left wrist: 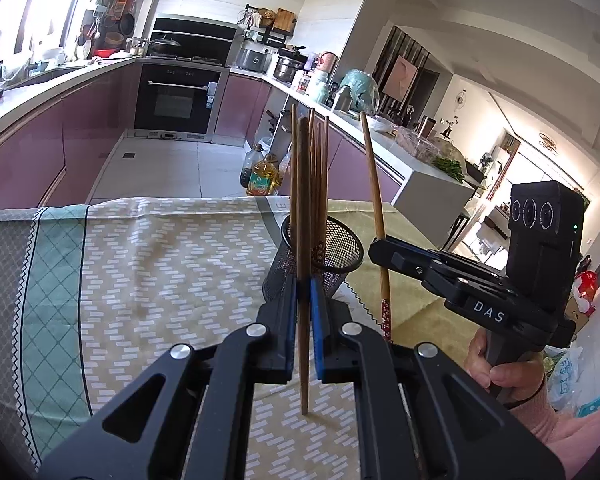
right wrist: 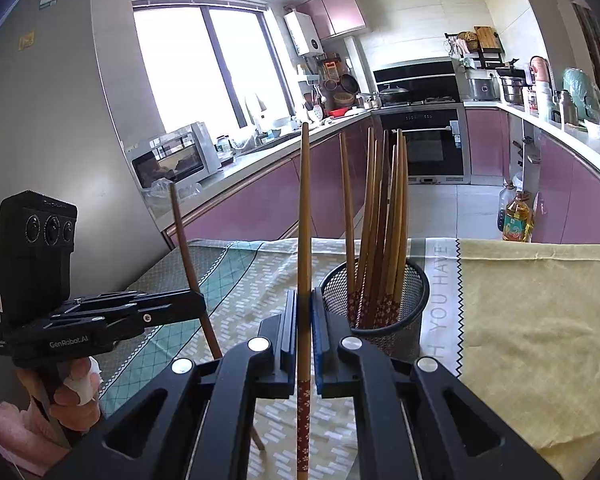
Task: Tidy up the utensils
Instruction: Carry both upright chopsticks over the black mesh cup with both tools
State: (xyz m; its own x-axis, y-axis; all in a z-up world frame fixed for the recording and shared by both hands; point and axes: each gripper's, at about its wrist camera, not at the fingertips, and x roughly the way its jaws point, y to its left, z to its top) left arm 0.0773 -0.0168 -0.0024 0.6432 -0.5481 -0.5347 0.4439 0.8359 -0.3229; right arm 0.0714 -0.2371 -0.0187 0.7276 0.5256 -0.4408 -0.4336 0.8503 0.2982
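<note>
Wooden chopsticks stand pinched upright in both jaws: left stick (left wrist: 304, 280), right stick (right wrist: 304, 280). Lift each clear above the cup (right wrist: 374, 304) rim, then lower straight in.

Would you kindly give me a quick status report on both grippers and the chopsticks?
Left gripper shut on plain chopstick, upright. Right gripper shut on floral-end chopstick. Mesh holder already holds several chopsticks, upright on tablecloth. Nothing blocking.

Chopsticks (right wrist: 384, 216) stand in holder (right wrist: 414, 300) on tablecloth (right wrist: 532, 320).
</note>
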